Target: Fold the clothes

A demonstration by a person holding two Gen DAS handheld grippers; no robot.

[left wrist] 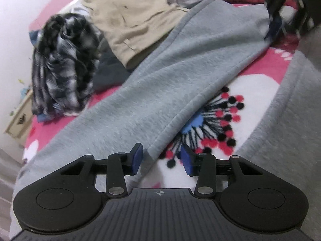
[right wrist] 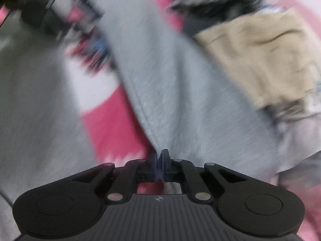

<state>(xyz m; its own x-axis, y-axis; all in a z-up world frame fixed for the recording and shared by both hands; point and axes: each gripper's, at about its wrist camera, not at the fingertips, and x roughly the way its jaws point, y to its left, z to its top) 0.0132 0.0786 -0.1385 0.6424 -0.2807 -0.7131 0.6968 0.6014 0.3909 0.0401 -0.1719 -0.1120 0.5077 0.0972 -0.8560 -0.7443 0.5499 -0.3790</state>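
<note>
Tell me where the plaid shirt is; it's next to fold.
Left wrist view, left side: the plaid shirt lies bunched on the pink blanket, beside the khaki trousers.

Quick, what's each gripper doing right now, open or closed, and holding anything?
Left gripper: open, holding nothing, at the edge of the grey sweatpants.
Right gripper: closed on the grey sweatpants' edge.

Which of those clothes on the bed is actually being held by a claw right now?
The light grey garment. The right gripper is pinched shut on its edge. The beige trousers and plaid shirt lie untouched, and the left gripper is open.
</note>
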